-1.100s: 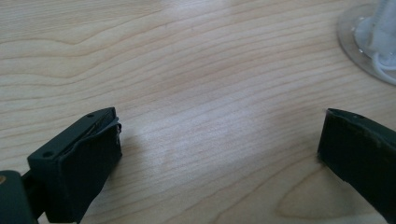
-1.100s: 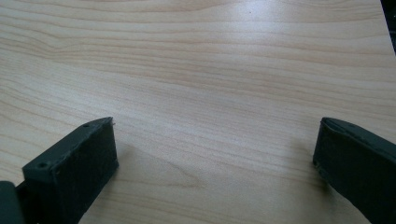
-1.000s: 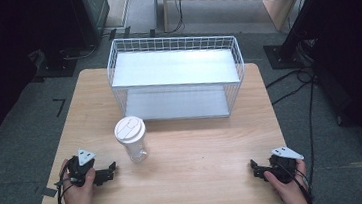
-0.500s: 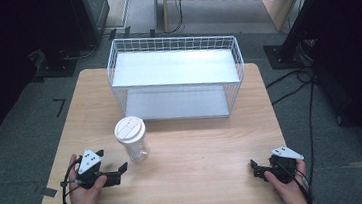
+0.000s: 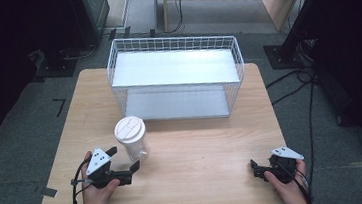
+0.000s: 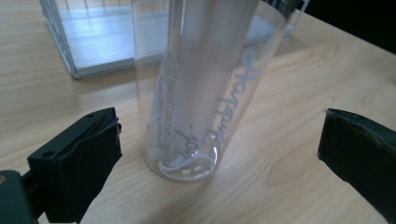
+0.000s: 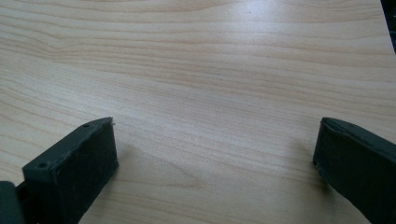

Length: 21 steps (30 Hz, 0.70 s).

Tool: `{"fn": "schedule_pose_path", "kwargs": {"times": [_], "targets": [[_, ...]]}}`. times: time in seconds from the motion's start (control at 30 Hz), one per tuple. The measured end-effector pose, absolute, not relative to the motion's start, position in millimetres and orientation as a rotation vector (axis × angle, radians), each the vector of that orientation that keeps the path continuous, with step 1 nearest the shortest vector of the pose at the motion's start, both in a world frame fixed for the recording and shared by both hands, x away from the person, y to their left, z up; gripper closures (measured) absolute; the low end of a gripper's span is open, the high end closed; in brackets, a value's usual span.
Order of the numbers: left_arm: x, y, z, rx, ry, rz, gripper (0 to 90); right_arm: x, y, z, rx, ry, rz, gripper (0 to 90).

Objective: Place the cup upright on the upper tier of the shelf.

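Note:
A clear plastic cup (image 5: 131, 137) with a white lid stands upright on the wooden table (image 5: 203, 150), left of centre. My left gripper (image 5: 123, 158) is just in front of it, open, jaws angled toward its base. In the left gripper view the cup (image 6: 201, 84) shows white lettering and stands between and a little beyond the wide-apart jaws of the left gripper (image 6: 219, 135), untouched. My right gripper (image 5: 254, 169) rests open near the table's front right corner. In the right gripper view the right gripper (image 7: 215, 135) has bare wood between its jaws.
A white wire basket (image 5: 173, 43) with a white floor stands at the back of the table, behind the cup. In the left gripper view its corner (image 6: 60, 42) is at the upper left. Dark furniture legs and cables lie on the floor around the table.
My left gripper has moved forward and to the right, up to the cup, and turned toward it. The right gripper and the cup have stayed where they were.

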State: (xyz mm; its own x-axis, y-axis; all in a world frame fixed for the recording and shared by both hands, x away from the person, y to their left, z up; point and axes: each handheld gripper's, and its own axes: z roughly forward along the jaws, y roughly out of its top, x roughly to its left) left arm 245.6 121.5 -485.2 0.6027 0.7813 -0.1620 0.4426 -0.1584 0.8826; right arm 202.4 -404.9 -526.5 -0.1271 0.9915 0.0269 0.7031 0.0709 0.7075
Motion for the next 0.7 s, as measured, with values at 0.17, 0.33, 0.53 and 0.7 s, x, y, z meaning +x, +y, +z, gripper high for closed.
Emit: {"fn": "schedule_pose_path", "kwargs": {"times": [0.17,0.33,0.53,0.7], "targets": [[252.0,118.4,-488.3,1.733,1.049,0.395,0.0,202.4,-404.9,-526.5,1.677,1.885,0.808,0.0],[254.7,109.7,-489.3,1.684,1.049,0.488,0.0,202.4,-404.9,-526.5,1.677,1.885,0.808,0.0],[262.7,100.5,-497.4,1.61,0.997,0.605,0.0,202.4,-404.9,-526.5,1.677,1.885,0.808,0.0],[263.0,95.5,-499.9,1.597,0.984,0.581,0.0,202.4,-404.9,-526.5,1.677,1.885,0.808,0.0]]}}
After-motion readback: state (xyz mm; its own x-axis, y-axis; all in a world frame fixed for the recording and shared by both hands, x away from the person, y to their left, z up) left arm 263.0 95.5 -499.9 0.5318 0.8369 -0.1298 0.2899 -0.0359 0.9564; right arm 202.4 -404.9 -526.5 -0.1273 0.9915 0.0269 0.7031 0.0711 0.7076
